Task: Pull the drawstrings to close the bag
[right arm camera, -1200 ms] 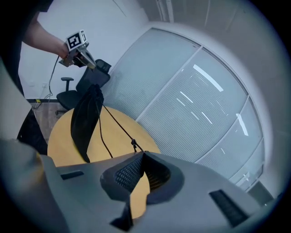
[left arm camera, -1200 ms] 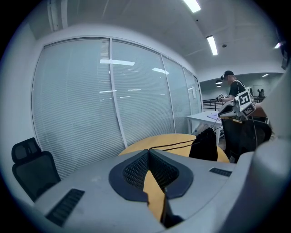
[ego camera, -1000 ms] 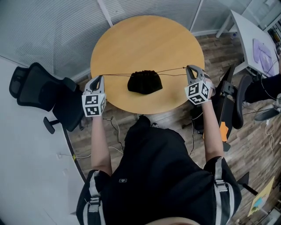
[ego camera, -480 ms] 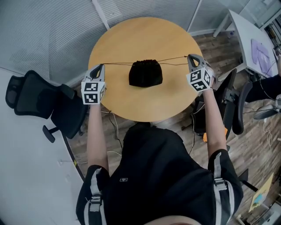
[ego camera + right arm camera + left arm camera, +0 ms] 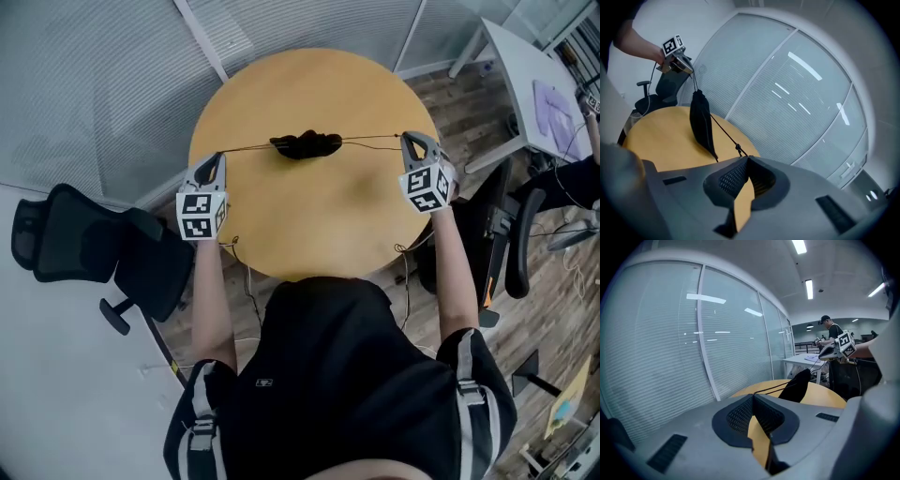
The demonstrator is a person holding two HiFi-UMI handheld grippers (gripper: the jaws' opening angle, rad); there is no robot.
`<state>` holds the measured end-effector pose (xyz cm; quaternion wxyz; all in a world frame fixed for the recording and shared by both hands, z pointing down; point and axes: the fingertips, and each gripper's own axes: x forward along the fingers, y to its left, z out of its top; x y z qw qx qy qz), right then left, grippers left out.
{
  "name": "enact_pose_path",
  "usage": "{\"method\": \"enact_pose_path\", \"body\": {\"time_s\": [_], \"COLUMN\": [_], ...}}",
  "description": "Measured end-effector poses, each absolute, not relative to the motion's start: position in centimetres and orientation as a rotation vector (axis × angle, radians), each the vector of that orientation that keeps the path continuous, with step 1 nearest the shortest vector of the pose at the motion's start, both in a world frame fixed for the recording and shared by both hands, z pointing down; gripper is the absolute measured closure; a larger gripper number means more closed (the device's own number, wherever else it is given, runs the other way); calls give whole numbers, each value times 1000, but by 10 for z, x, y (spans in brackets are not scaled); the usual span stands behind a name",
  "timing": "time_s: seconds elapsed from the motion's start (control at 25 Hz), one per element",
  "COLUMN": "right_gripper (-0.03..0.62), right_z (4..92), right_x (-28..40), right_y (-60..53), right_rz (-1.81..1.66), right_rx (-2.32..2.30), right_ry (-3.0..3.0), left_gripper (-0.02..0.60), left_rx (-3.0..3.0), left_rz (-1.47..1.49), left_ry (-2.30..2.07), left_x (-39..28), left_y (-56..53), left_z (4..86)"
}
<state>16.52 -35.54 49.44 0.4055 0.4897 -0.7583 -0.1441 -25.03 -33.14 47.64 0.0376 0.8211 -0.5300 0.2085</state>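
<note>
Black cloth bag [image 5: 306, 144] hangs bunched on its taut drawstrings [image 5: 253, 148] over the far half of the round wooden table [image 5: 319, 225]. Left gripper [image 5: 214, 161], at the table's left edge, is clamped tight on one string end; right gripper [image 5: 409, 141], at the right edge, pinches the other end just behind its knot.

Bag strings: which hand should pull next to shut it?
Nearly even: left gripper and right gripper are both shut on taut drawstrings, bag bunched between them. Maybe right, since the bag hangs slightly nearer the left.
</note>
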Motion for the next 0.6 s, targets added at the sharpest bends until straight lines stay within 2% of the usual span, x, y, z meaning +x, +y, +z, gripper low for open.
{"method": "enact_pose_path", "body": {"time_s": [0.28, 0.6], "right_gripper": [535, 534], "right_z": [631, 723], "right_x": [167, 173], "right_y": [-292, -254], "right_rz": [-103, 64], "right_rx": [1118, 1021], "right_ry": [-1824, -1741], "left_gripper": [565, 565], "left_rx": [2366, 2293], "left_rz": [804, 897], "left_ry": [-1403, -1235], "left_x": [-255, -249], "left_y": [-280, -241], "left_z": [621, 723]}}
